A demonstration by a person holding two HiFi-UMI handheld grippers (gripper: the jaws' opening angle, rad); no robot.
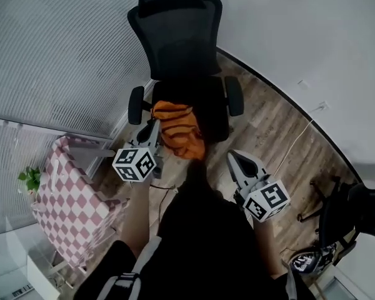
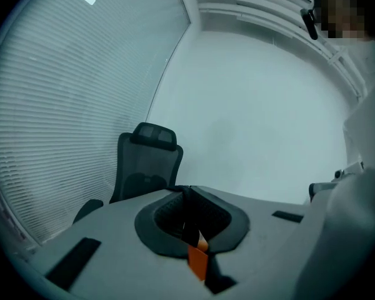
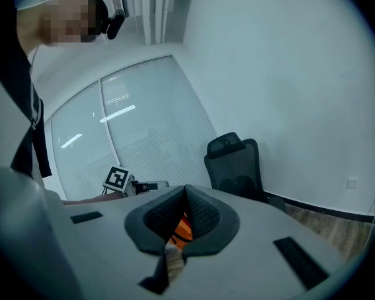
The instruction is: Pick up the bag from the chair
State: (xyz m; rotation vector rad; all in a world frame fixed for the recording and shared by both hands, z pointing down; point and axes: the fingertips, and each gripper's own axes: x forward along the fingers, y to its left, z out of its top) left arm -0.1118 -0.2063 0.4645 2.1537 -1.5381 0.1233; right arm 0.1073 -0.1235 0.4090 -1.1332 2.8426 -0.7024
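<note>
The bag (image 1: 178, 130) is bright orange soft cloth, slumped and creased into loose folds, with thin dark bands across it. It hangs just in front of the seat of the chair (image 1: 175, 42), at the tip of the left claw (image 1: 155, 122). In the left gripper view the left claw (image 2: 187, 192) is clenched, its two ribbed dark pads pressed together on a narrow flat orange strap (image 2: 198, 261) of the bag, which pokes out below them. The right claw (image 1: 233, 155) is held off to the bag's right and apart from it. In the right gripper view its pads meet at the tips (image 3: 185, 189) with nothing between them, and the bag (image 3: 182, 230) shows beyond through the gap lower down. Both claws have smooth pale grey bodies with black rubbery, finely ridged pads, and each carries a white cube printed with black squares. The chair is black, with a mesh back, a curved headrest and padded armrests. The floor (image 1: 269, 124) is of wood-grain planks, and a thin white cable (image 1: 294, 145) trails across it. Pale slatted blinds (image 1: 62, 49) cover the glass to the left, and a pink-and-white checked cloth (image 1: 69, 199) drapes a low counter beside them.
</note>
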